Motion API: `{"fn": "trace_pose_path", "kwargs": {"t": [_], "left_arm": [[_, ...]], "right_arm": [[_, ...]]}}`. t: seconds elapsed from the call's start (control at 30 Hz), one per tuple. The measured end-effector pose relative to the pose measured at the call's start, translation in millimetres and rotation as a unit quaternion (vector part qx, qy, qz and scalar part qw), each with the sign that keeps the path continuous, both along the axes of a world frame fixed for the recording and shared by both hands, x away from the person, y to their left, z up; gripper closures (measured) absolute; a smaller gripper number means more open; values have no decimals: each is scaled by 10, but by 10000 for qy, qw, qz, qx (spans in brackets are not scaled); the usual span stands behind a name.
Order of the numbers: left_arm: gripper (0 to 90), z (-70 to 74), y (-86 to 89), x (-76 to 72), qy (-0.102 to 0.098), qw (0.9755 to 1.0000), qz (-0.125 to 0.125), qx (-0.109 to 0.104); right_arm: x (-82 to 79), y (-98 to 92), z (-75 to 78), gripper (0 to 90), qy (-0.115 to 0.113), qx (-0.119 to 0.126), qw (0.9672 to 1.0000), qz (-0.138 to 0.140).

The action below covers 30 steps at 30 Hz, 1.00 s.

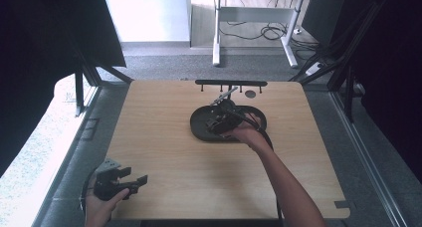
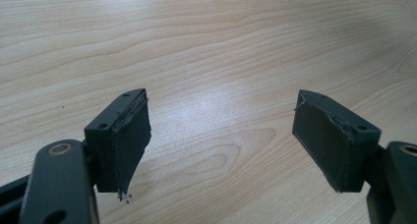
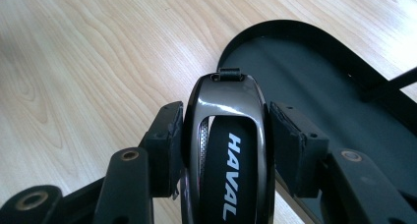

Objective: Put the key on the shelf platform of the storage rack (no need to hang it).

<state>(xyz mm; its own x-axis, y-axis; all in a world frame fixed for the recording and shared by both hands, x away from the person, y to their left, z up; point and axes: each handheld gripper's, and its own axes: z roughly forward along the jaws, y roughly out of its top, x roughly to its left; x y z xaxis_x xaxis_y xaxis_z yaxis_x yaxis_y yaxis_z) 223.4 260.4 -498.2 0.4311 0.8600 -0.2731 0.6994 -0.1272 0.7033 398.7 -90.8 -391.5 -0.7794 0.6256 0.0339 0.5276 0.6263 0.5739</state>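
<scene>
Between right gripper (image 3: 223, 150) jaws, one key fob (image 3: 231, 150)

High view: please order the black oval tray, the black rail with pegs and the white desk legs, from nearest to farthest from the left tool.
1. Black oval tray, mid-table, forward and right of the left tool.
2. Black rail with pegs, at the table's far edge.
3. White desk legs, on the floor beyond the table.

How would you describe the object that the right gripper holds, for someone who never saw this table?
Find the black oval tray on the wooden table. Over its edge, the right gripper clamps a glossy dark key fob, marked HAVAL in white letters.
</scene>
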Motion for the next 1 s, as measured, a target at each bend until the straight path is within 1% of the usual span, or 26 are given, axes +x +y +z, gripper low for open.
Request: {"fn": "trace_pose_path", "kwargs": {"t": [0.43, 0.6, 0.73, 0.83, 1.0], "left_arm": [[224, 0, 5, 0, -6, 10000, 10, 8], [224, -1, 1, 0, -2, 10000, -2, 13], [224, -2, -3, -1, 4, 10000, 9, 2], [224, -4, -2, 0, 8, 10000, 10, 5], [224, -6, -1, 1, 9, 10000, 8, 11]], "right_arm": [[162, -120, -6, 494, 3, -22, 9998, -204], [220, -165, -10, 493, 1, -45, 9994, -336], [276, -204, -32, 493, 24, -50, 9991, -425], [324, -230, -55, 493, 81, -60, 9990, -435], [398, -249, -101, 493, 99, -167, 9982, -573]]}}
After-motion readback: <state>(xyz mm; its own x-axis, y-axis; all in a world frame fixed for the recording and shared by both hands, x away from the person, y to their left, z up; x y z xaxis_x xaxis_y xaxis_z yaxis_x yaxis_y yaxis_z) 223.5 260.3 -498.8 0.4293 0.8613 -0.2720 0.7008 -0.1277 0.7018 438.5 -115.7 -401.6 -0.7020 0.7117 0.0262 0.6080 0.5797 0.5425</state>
